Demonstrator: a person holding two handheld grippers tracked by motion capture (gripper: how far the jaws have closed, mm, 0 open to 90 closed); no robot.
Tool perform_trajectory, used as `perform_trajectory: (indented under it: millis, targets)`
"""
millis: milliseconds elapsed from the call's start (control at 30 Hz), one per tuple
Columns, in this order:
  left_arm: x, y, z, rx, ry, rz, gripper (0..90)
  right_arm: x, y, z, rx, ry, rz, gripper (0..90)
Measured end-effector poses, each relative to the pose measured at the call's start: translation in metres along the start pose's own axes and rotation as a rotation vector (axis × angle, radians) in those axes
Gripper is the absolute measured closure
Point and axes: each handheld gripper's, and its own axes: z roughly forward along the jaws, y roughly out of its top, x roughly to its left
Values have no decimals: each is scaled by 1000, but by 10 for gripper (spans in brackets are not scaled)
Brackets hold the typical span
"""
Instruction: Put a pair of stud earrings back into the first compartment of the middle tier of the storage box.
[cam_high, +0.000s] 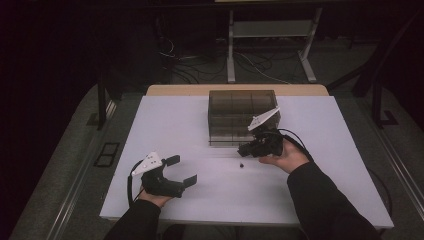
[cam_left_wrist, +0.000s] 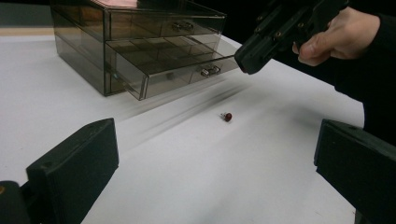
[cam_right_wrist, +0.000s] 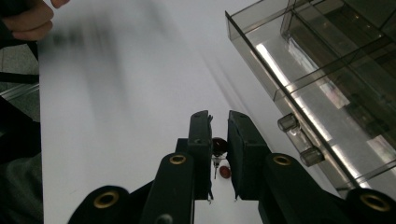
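A smoky clear drawer box (cam_high: 240, 107) stands at the back middle of the white board (cam_high: 170, 125). Its lower drawer (cam_left_wrist: 163, 74) is pulled out, and its knobs (cam_right_wrist: 299, 137) are close to my right gripper. That right gripper (cam_high: 243, 150) hovers just in front of the drawer. Its jaws are almost together in the right gripper view (cam_right_wrist: 219, 115), with a small dark red bead (cam_right_wrist: 218, 145) pinched between them. Another small red bead (cam_left_wrist: 227, 116) on a pin lies on the board under that gripper (cam_left_wrist: 243, 60). My left gripper (cam_high: 184, 170) rests open near the front left with nothing between its jaws.
The board's front and side edges drop to a grey floor. Behind the table stand a metal frame (cam_high: 270, 45) and loose cables (cam_high: 200, 65). Bare board lies left of the box and between the two grippers.
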Motion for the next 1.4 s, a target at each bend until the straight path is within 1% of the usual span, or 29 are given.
perform_trajectory:
  millis: [200, 333, 467, 667, 700, 767, 800, 900, 1067, 1200, 1400]
  targets:
    - [0, 0, 1, 3, -3, 4, 0, -2, 12, -3, -7, 3, -1, 786]
    - [0, 0, 0, 2, -4, 3, 0, -4, 20, -5, -3, -5, -19, 786]
    - [0, 0, 0, 2, -2, 2, 0, -5, 30, -7, -4, -10, -24, 786]
    - [0, 0, 1, 2, -3, 1, 0, -9, 43, -5, -6, -14, -30, 786]
    - [0, 0, 0, 3, -2, 3, 0, -9, 46, -4, -4, -21, -31, 786]
    - [0, 0, 0, 1, -2, 1, 0, -12, 50, -3, -7, -20, -52, 786]
    - [0, 0, 1, -3, -3, -3, 0, -12, 52, -3, -10, -19, -49, 786]
    - [0, 0, 0, 1, -4, 4, 0, -14, 59, 1, -16, -20, -45, 786]
    - [1, 1, 0, -4, -7, 1, 0, -16, 64, 10, -2, -18, -46, 786]
    - [1, 1, 0, -4, -6, -1, 0, -20, 65, 19, 3, -20, -48, 786]
    - [2, 1, 0, -2, -9, 1, 0, -29, 65, 35, 12, -18, -29, 786]
